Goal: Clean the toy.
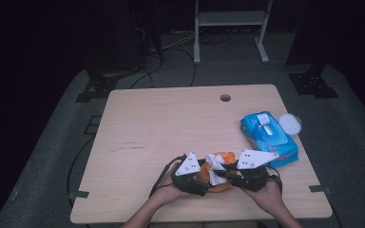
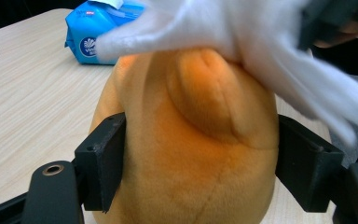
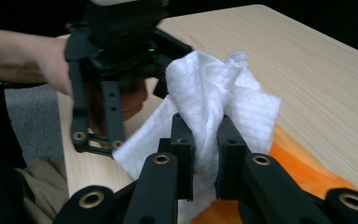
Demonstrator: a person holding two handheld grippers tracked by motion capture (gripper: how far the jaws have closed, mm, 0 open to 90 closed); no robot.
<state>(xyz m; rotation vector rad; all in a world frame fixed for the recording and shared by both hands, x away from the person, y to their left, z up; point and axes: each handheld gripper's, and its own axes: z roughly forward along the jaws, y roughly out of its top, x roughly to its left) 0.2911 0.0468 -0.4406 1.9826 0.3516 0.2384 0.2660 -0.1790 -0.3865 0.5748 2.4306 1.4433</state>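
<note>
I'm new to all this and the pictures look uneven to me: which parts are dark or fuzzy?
High view: the lit pale wooden table sits in near-black surroundings. Left gripper view: the white wipe cloth is smeared, the orange plush toy soft. Right gripper view: cloth sharp, background dark.

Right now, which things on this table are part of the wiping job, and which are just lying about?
In the job:
- orange plush toy, with the left gripper closed on its sides
- white wipe, pinched in the right gripper and lying over the toy

Lying about:
- blue wipes pack, near the table's right edge
- white round lid beside the pack
</note>
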